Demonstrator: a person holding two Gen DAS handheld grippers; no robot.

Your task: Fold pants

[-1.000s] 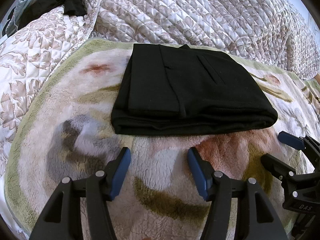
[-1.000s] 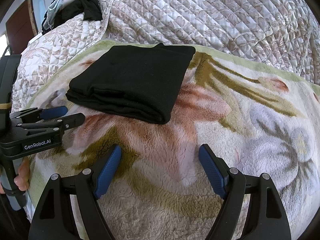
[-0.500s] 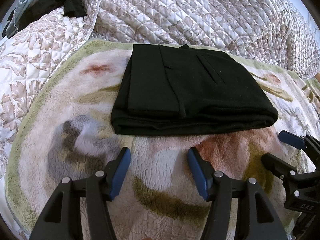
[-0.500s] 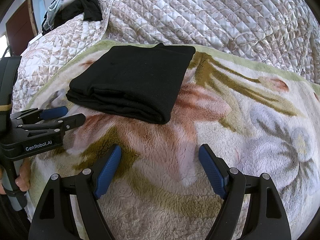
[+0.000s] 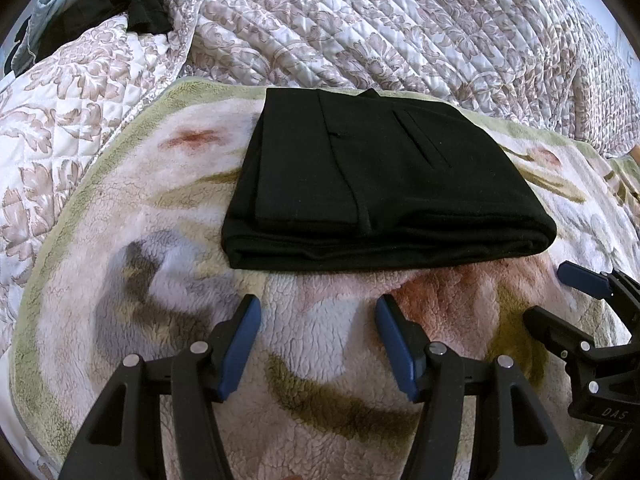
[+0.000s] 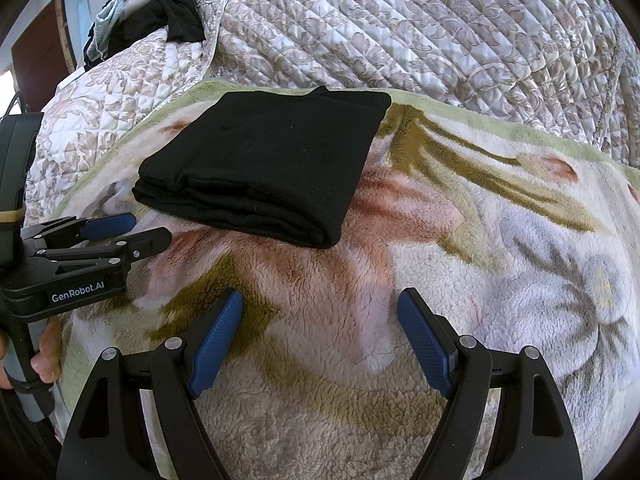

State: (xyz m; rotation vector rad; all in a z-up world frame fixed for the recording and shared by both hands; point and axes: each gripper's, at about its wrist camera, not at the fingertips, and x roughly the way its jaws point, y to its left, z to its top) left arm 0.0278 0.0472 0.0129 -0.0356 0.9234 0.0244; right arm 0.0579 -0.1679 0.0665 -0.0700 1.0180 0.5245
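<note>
Folded black pants (image 5: 384,184) lie on a floral fleece blanket (image 5: 320,360), both grippers hovering empty short of them.

Taking the pants as the landmark: up and to their left, dark clothes (image 5: 120,4) are heaped on a quilted bedspread (image 5: 400,28), which also runs behind them. The pants sit as a flat, squared stack near the blanket's far green edge. Just below their near fold, the left gripper (image 5: 318,316) hangs with its blue pads spread apart, nothing between them, clear of the cloth. Below their right corner, the right gripper (image 6: 320,312) likewise stands wide open and empty above bare fleece, a hand (image 6: 48,344) showing on the left gripper's handle.
</note>
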